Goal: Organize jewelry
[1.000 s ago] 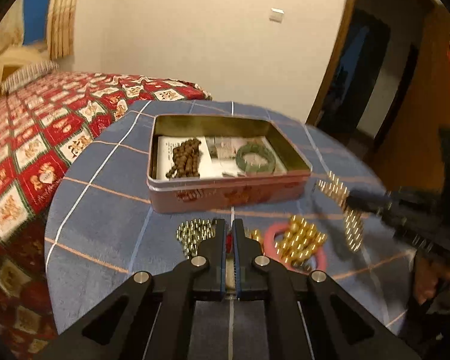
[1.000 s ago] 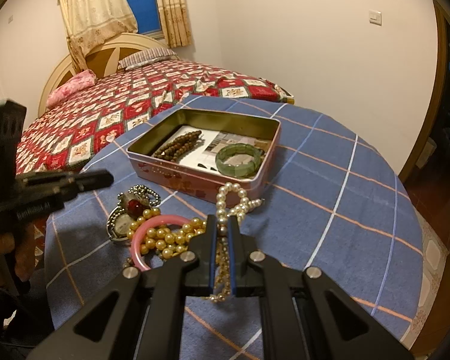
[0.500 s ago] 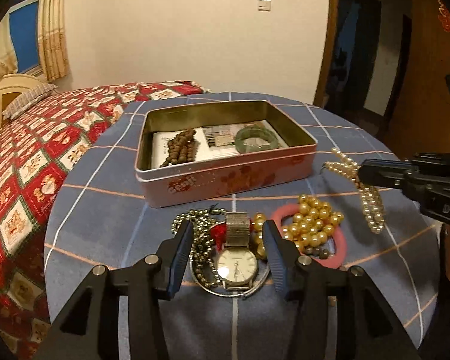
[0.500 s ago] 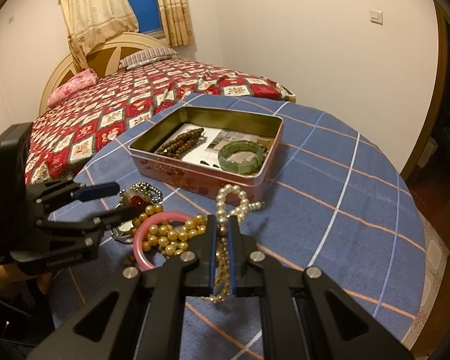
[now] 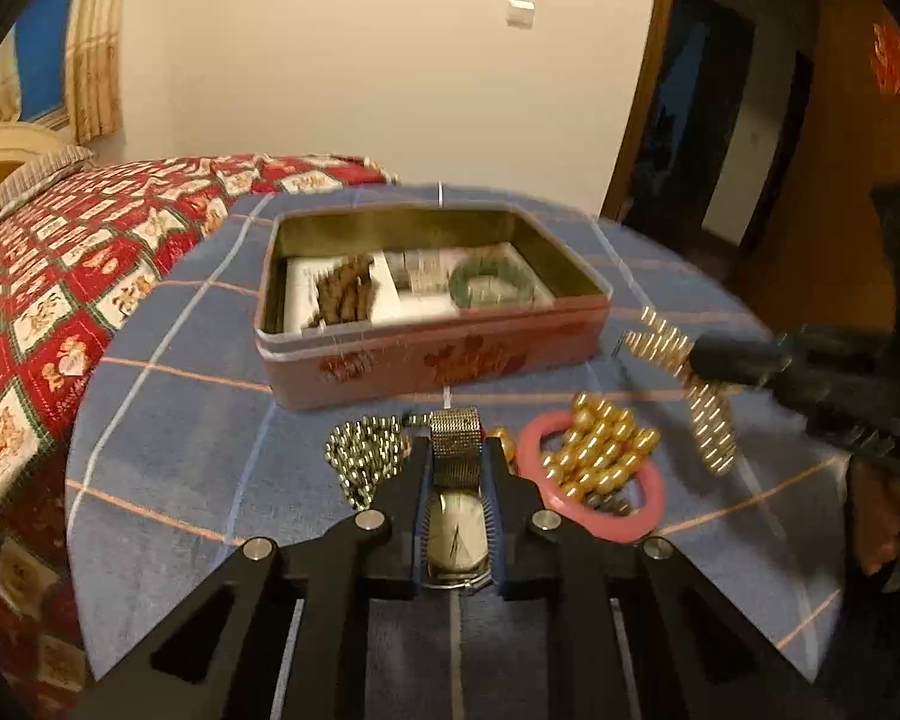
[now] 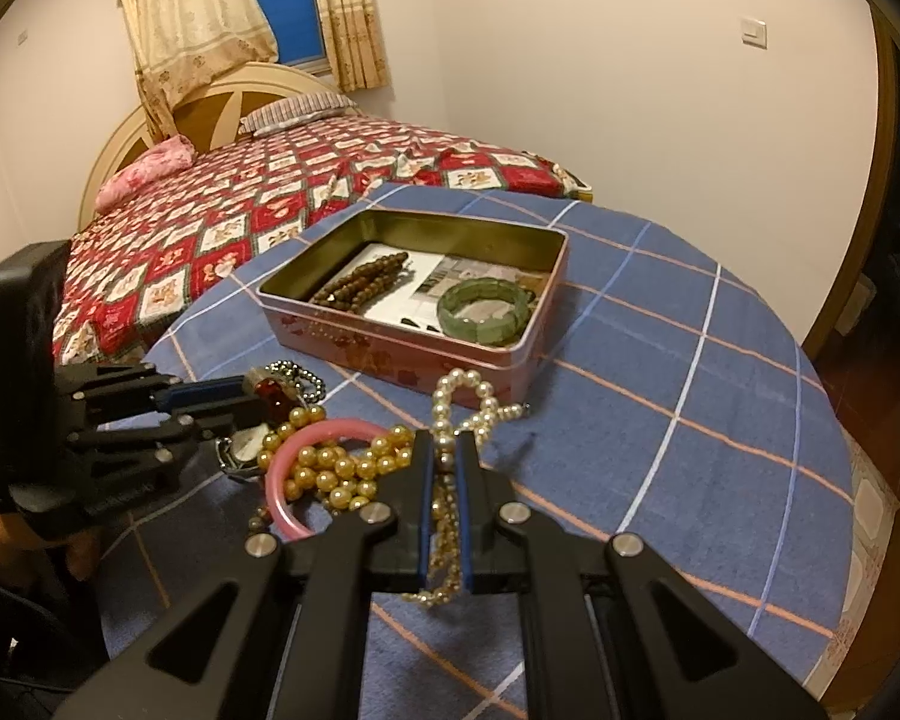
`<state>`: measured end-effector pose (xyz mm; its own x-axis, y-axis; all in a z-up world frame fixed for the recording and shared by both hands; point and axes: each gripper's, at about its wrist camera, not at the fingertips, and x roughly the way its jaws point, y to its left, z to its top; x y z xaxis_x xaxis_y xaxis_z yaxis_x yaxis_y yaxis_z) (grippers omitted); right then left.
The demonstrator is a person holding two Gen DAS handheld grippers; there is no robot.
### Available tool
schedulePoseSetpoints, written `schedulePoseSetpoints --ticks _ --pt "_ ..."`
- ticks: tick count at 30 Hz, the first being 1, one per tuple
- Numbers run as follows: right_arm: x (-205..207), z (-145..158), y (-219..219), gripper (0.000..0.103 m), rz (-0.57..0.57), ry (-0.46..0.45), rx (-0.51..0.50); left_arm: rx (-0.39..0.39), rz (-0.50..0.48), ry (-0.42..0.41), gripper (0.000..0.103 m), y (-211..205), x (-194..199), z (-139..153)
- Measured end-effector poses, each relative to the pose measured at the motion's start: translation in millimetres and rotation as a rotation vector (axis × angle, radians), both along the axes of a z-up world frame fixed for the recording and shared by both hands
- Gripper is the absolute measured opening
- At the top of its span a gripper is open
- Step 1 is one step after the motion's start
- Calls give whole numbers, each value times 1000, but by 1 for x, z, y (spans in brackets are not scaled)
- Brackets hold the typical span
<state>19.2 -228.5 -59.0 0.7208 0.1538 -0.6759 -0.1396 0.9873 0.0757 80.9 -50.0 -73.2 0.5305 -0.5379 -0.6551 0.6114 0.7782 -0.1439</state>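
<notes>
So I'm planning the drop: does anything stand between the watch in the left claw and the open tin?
Nothing visible does. The watch sits between the left claw fingers, whose jaws have just been closing; only bare tablecloth separates it from the tin, which is open-topped.

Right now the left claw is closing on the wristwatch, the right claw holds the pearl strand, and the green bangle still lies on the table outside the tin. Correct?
Not quite. The green bangle already lies inside the tin, beside the brown beads, as the right wrist view shows. The left claw has indeed just been closing on the wristwatch, and the right claw holds the pearl strand.

Round table (image 6: 660,396), blue checked cloth: pink tin (image 6: 426,354), jewelry heap (image 6: 330,462).
</notes>
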Motion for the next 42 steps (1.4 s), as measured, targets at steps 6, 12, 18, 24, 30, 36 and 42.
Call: schedulePoseSetpoints --ticks 6,12,18,24,30,36,42 --pt "3 -2 1 9 1 5 0 -83 26 -18 15 12 0 41" --pt "1 1 0 9 -1 -4 5 -16 -26 95 15 0 -1 7" --pt "2 4 -5 9 -12 -13 7 -38 6 -45 15 7 -10 38" --pt "4 9 -2 9 4 -24 -2 -60 -11 -146 15 6 -13 68" --pt "16 21 -2 9 20 -47 -22 -87 4 -198 15 6 -7 89" --pt "33 32 0 9 42 -69 -31 -69 3 -218 15 -1 13 91" --pt "66 35 2 9 74 -61 -16 -52 29 -209 15 -11 55 78"
